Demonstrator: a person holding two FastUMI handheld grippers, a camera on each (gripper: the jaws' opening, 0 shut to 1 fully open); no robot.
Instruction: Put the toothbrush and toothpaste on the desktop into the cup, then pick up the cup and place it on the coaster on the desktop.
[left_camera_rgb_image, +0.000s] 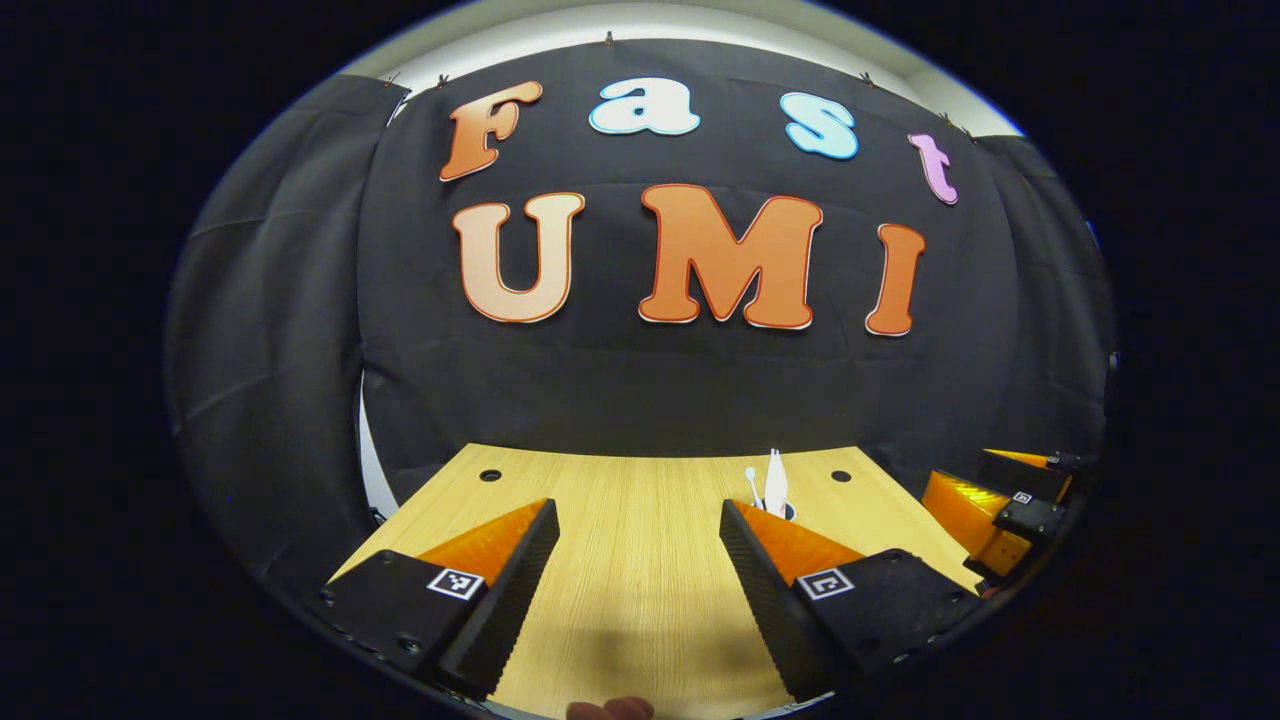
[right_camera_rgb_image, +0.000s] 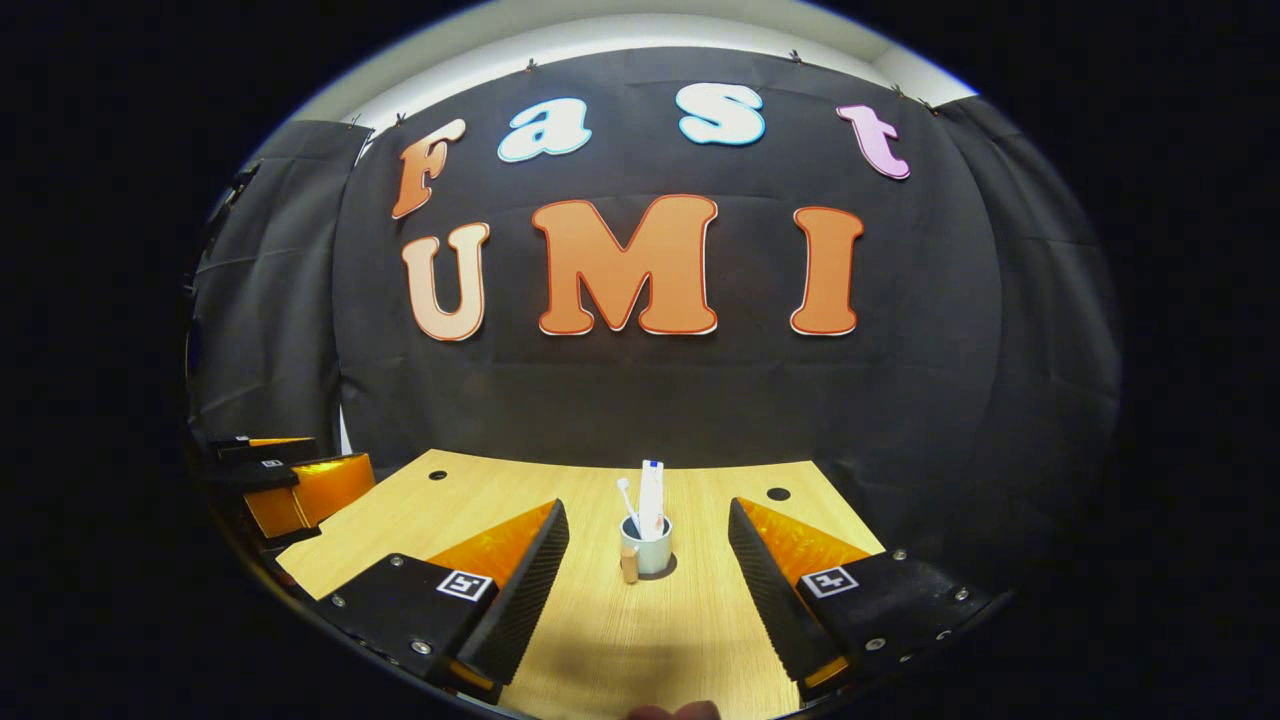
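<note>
Task looking basically finished, judging by layout: cup (right_camera_rgb_image: 647, 548) sitting lower centre of right gripper view on what looks like dark coaster (right_camera_rgb_image: 664, 572) peeking out at its base, w/ toothbrush (right_camera_rgb_image: 626, 500) and toothpaste (right_camera_rgb_image: 651, 497) standing upright inside. Small tan handle-like bit at cup's lower left, too small to tell. Right gripper (right_camera_rgb_image: 648, 555) hovering wide open, fingers either side of cup in frame but nearer the camera, not touching it, gripping nothing. Left gripper (left_camera_rgb_image: 638, 555) also spread open and empty over bare desktop (left_camera_rgb_image: 640, 500); same cup mostly hiding behind its right finger, toothpaste tip (left_camera_rgb_image: 775, 480) and brush head poking up centre-right. Other gripper showing at far right edge of left view and far left edge of right view. Remaining step, as a judgement: only checking cup is centred on coaster, then backing both grippers off w/o knocking it; no regrasp needed unless it's sitting off-centre.
</note>
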